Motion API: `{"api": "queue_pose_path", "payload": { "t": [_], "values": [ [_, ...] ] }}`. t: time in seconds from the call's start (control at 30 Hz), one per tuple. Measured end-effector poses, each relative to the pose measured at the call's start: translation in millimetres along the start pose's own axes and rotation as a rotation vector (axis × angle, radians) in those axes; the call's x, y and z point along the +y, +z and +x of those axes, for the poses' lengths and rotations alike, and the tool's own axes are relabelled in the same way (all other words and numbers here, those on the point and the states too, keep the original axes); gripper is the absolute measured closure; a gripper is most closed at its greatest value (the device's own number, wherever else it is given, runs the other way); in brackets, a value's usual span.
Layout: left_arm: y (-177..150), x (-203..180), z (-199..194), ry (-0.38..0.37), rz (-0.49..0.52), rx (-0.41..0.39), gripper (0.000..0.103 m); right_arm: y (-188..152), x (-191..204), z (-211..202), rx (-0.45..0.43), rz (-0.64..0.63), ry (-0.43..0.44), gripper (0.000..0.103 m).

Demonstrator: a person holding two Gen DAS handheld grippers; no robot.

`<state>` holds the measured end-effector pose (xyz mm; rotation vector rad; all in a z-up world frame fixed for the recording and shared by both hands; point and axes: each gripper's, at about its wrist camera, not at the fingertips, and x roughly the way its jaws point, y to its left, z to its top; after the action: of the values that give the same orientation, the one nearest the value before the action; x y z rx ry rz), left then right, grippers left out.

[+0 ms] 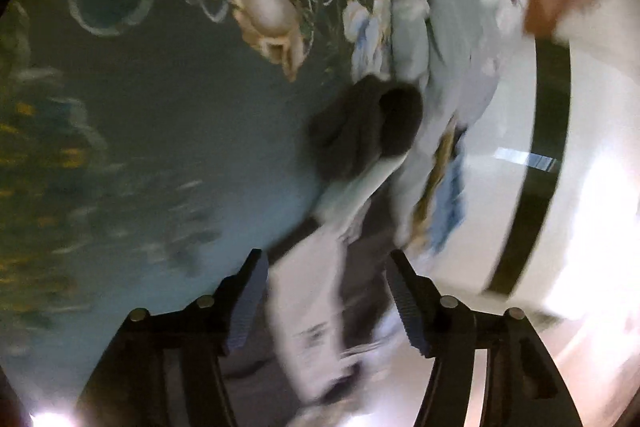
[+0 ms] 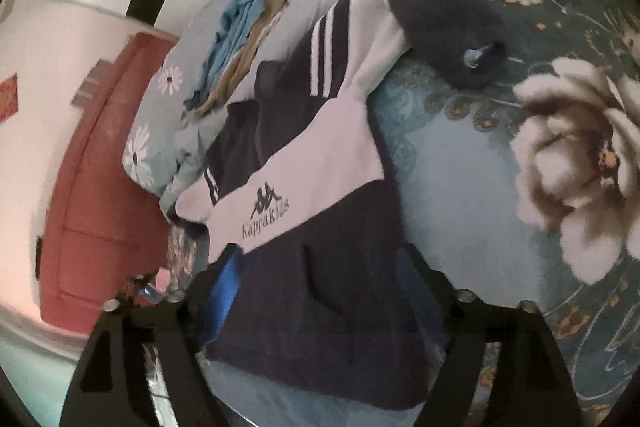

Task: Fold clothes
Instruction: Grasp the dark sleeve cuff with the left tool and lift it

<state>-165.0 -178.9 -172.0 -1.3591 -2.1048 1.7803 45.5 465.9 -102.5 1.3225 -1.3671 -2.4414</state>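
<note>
Reading "Kappa Kids" on the jacket (image 2: 288,163) between right gripper (image 2: 320,267) fingers

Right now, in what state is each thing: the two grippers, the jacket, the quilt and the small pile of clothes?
left gripper: jaws open, jacket cloth between them, not clamped.
right gripper: jaws open, jacket hem between them.
jacket: spread out, not folded, partly on the quilt.
quilt: bunched at the bed's edge.
clothes pile: crumpled on the quilt.
</note>
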Motion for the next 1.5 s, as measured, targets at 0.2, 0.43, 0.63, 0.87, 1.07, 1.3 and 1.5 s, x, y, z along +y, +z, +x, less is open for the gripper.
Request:
{"api": "queue_pose_path", "payload": {
  "t": [0.2, 0.43, 0.63, 0.87, 1.07, 1.3, 1.5],
  "values": [
    [23, 20, 46, -0.113, -0.350, -0.064, 0.037, 5, -2, 26, 0.062, -0.002, -0.052, 0.013],
    [13, 35, 92, -0.155, -0.511, -0.130, 0.031, 7, -6, 52, 0.149, -0.022, -0.115, 0.013],
    [24, 27, 118, -0.226, -0.593, -0.179, 0.033, 6, -8, 52, 0.152, -0.020, -0.111, 0.013],
    [57, -30, 90, -0.003, -0.252, -0.293, 0.075, 6, -8, 53, 0.160, -0.012, -0.120, 0.013],
    [72, -129, 42, 0.154, 0.210, -0.418, 0.076, 7, -8, 51, 0.150, 0.003, -0.095, 0.013],
    [-13, -271, 55, 0.285, 0.922, -0.434, 0.077, 8, -7, 48, 0.133, 0.007, -0.059, 0.013],
    [-156, -288, 136, 0.289, 1.377, -0.218, 0.077, 9, -9, 39, 0.098, 0.033, 0.003, 0.013]
  ]
}}
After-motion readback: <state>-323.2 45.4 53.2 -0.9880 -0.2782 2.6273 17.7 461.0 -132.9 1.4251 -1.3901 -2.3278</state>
